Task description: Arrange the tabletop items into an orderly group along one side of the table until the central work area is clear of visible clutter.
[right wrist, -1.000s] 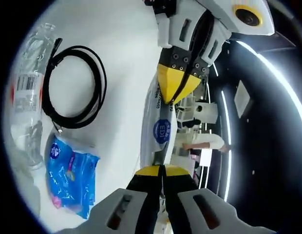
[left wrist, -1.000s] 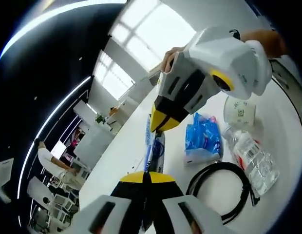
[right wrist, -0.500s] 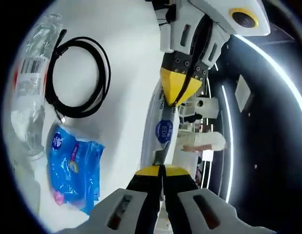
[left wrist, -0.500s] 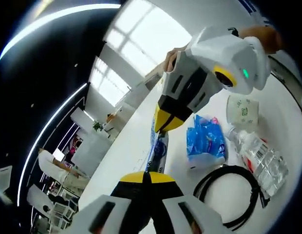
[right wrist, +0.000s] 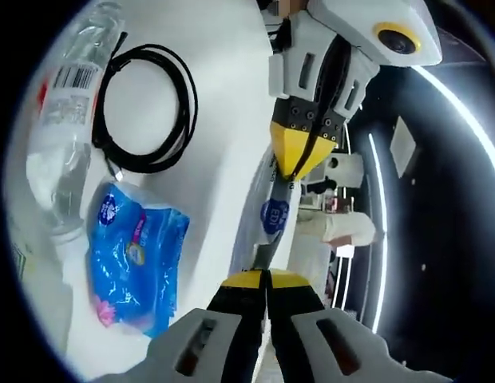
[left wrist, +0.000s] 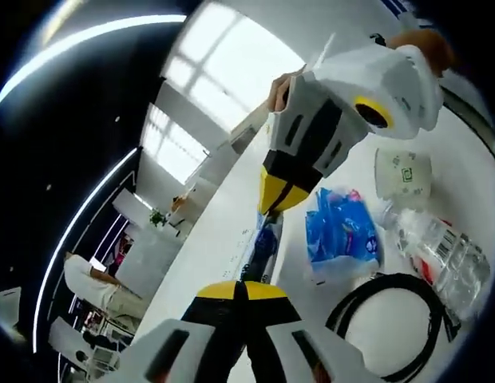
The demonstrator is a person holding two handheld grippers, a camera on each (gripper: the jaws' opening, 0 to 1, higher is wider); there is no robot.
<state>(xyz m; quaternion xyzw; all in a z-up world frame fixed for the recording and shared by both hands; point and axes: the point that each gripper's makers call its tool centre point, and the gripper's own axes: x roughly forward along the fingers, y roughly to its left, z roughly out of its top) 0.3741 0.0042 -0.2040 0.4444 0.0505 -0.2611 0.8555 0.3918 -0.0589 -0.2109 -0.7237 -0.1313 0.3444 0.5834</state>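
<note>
Yellow-tipped left claw [left wrist: 241,289] and right claw [right wrist: 263,278] each pinch an opposite end of a slim clear packet [right wrist: 273,217] with a blue round label, held above the white tabletop [right wrist: 215,120]. Beyond lie a blue plastic pack [right wrist: 136,259], a coiled black cable [right wrist: 148,108] and a clear water bottle [right wrist: 64,120], close together.

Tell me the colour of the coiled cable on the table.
Black; the cable shows best in the right gripper view, looped beside the bottle.
</note>
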